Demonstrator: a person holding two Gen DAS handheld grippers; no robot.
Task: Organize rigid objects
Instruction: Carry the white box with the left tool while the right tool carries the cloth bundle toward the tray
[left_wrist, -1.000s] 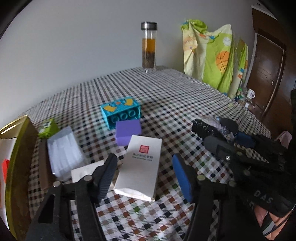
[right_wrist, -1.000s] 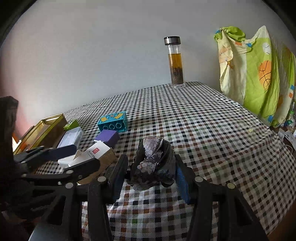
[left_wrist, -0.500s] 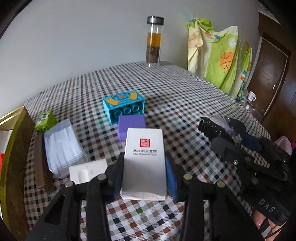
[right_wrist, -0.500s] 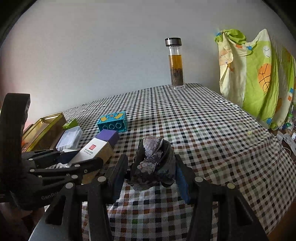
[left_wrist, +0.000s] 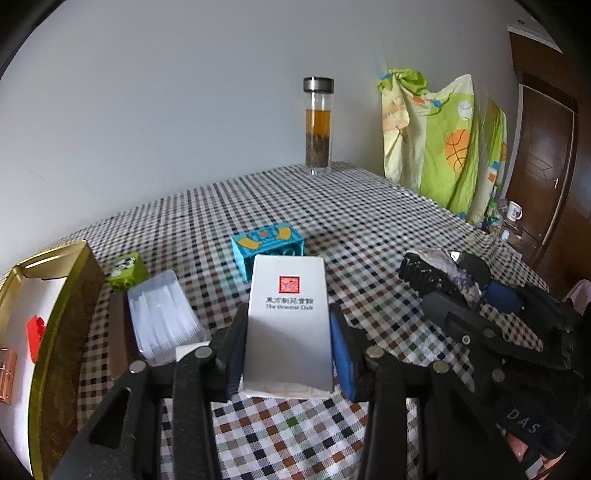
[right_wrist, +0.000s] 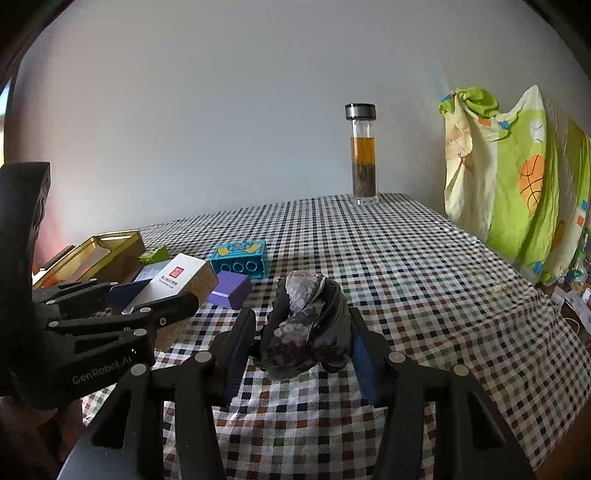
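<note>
White box (left_wrist: 289, 325) clamped, teal brick (left_wrist: 269, 246) behind

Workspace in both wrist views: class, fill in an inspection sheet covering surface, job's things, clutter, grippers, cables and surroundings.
Surface: checked tablecloth.
Job's things: white box, crystal rock, teal block, purple block, green block, clear case, gold tin.
Clutter: tea bottle.
Grippers: left gripper clamps the white box; right gripper holds the crystal rock.
Cables: nothing seen.
Surroundings: patterned sheet, wooden door.
</note>
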